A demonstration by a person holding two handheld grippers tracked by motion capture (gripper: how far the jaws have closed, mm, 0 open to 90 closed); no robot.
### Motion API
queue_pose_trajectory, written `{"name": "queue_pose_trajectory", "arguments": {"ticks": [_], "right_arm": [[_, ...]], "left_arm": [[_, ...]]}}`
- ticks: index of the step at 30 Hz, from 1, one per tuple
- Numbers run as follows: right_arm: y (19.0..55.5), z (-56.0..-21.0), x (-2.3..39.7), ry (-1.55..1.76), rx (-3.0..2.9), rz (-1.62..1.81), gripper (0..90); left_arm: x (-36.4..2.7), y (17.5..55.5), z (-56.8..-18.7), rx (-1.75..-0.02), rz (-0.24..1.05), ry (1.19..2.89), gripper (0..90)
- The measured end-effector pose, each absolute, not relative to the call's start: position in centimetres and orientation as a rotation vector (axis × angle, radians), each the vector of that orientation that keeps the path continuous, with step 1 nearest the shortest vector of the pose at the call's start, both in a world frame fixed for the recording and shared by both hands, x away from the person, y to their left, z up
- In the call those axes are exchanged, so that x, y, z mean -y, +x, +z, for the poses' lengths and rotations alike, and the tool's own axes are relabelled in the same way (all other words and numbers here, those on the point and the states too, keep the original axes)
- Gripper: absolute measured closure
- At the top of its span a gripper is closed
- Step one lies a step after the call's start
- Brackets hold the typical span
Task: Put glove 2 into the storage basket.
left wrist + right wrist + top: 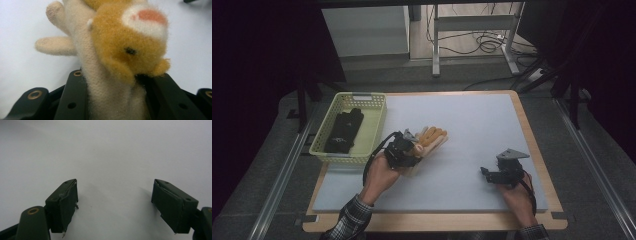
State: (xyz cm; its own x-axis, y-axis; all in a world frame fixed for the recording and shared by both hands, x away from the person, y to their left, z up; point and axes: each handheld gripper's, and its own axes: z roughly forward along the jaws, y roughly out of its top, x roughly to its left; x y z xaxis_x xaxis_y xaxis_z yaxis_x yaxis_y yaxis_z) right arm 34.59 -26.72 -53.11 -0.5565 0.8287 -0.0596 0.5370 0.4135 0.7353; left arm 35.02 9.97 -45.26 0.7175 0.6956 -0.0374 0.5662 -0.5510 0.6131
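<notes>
A plush toy animal [432, 137], orange and cream with a pink nose patch, lies partly lifted off the white mat near its middle left. My left gripper [412, 150] is shut on it. In the left gripper view the toy's cream body [110, 95] is pinched between the two black jaws, and its orange head [130, 47] hangs just above them. My right gripper [487, 172] rests low at the mat's front right. Its jaws stand wide apart [115, 195] over bare mat with nothing between them.
A pale yellow mesh basket [362, 98] stands at the mat's left edge with a black object [344, 130] lying inside. The white mat [477, 120] covers a wooden board. Beyond the table are metal frame legs and cables on the floor.
</notes>
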Motion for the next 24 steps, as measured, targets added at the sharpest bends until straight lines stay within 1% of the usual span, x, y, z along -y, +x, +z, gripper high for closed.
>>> {"name": "queue_pose_trajectory", "arguments": {"ticks": [12,24], "right_arm": [[34.6,-53.1,26.7,1.169,-2.257,0.949,20.9],[34.6,-53.1,26.7,1.165,-2.255,0.951,20.8]], "left_arm": [[-13.1,36.5,-42.6,-1.051,0.370,2.284,64.4],[-18.4,38.6,-40.4,-1.244,0.475,2.224,64.1]]}}
